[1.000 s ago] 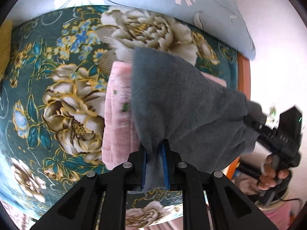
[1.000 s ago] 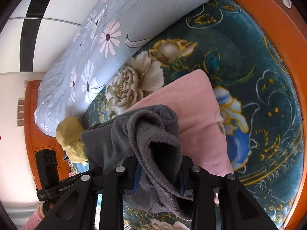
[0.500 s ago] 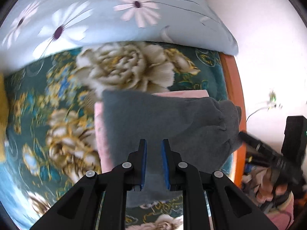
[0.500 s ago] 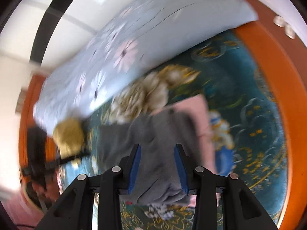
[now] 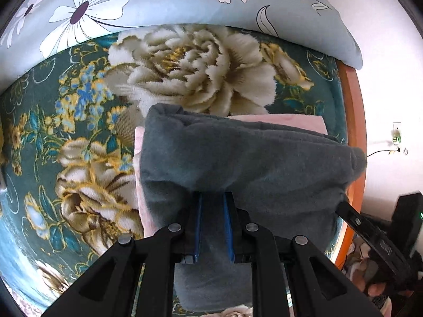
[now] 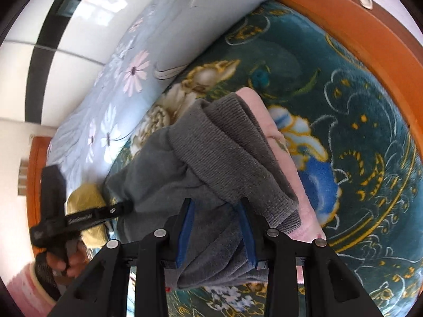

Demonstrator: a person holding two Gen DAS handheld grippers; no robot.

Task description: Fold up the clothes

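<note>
On the bed's floral blanket (image 5: 87, 137), grey garment (image 5: 238, 155) lies over folded pink cloth (image 6: 280, 142), one end pinched in left hand-held gripper (image 5: 212, 211), other bunched between right hand-held gripper (image 6: 215, 216) pads, both clamped.

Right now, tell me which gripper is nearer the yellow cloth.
Left. The left gripper lies right against the yellow cloth; the right gripper holds the grey garment farther over.

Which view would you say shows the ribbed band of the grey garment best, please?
The right wrist view: the ribbed band lies close and sharp above the right gripper. The left wrist view shows only the grey garment's smooth face over the pink garment.
</note>
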